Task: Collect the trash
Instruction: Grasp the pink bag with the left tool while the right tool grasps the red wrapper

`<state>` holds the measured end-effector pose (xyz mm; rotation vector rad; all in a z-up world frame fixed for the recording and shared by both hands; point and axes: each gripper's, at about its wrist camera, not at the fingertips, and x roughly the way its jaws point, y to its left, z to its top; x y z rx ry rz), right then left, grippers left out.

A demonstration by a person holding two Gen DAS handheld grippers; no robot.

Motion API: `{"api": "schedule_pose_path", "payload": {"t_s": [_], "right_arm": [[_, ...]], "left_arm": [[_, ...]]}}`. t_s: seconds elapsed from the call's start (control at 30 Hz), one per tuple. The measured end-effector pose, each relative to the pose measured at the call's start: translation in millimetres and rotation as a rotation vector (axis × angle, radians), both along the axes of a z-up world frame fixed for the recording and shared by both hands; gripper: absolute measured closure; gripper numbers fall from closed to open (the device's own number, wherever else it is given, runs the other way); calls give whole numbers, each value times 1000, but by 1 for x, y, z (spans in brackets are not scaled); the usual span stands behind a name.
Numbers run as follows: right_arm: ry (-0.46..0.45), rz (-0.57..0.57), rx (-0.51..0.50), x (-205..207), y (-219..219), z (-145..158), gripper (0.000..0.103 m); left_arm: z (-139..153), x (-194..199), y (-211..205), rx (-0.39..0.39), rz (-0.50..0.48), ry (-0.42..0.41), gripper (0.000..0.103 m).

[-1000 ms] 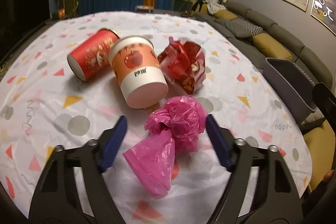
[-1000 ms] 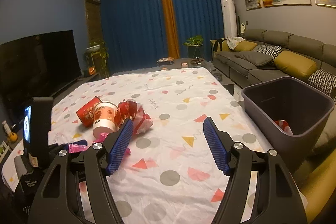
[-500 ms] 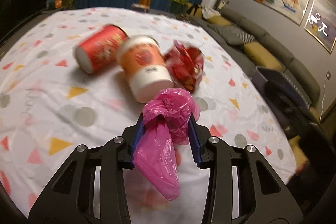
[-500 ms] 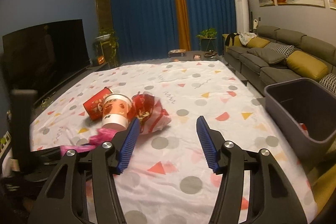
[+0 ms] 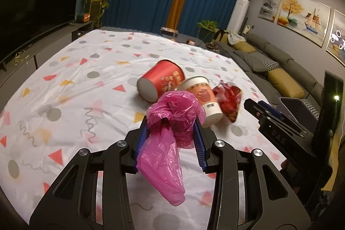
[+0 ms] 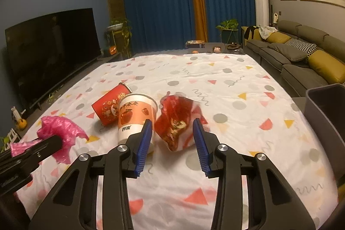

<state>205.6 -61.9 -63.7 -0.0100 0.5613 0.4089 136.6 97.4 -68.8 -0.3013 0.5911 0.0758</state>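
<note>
Left wrist view: the left tongs are clenched on a crumpled pink plastic bag, with both blue pads pressed into its knotted upper part. The bag is lifted clear of the bench, which is covered by a white cloth printed with triangles, dots and squiggles. The lower tail of the bag hangs down between the tong arms. Beyond the bag, a red paper cup lies on its side, touching an orange-and-white paper cup, also on its side. A crumpled red wrapper lies just beside the second cup; the bag partly hides that cup. At the right edge, the right tongs show only from the side, dark and partly cut off, so their jaw state cannot be read here. A grey bin stands behind them, mostly hidden. Right wrist view: the right tongs are closing, with the red wrapper lying on the bench between the blue pads; the pads are not yet pressing on it. The orange-and-white cup lies just left of the left pad, and the red cup is behind it. The pink bag appears at the left, gripped in the left tongs, whose body is cut off by the frame. The grey bin stands at the right edge of the bench, only partly in frame; its contents cannot be seen.
</note>
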Motion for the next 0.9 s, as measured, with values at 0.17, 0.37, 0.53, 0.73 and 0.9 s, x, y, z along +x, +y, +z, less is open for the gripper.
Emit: {"api": "schedule_pose_path", "payload": {"t_s": [0.17, 0.37, 0.53, 0.73, 0.9], "right_arm": [[29, 11, -20, 13, 11, -7, 72], [64, 16, -28, 28, 20, -16, 78], [86, 27, -24, 32, 21, -19, 86], [41, 17, -24, 23, 13, -14, 100], [0, -9, 24, 5, -12, -1, 100]], "left_arm": [[-4, 0, 12, -18, 15, 4, 65], [-7, -2, 20, -31, 25, 9, 65], [-10, -2, 20, -36, 22, 15, 65], [-9, -5, 19, -34, 21, 13, 65], [-8, -8, 18, -30, 26, 9, 65]]}}
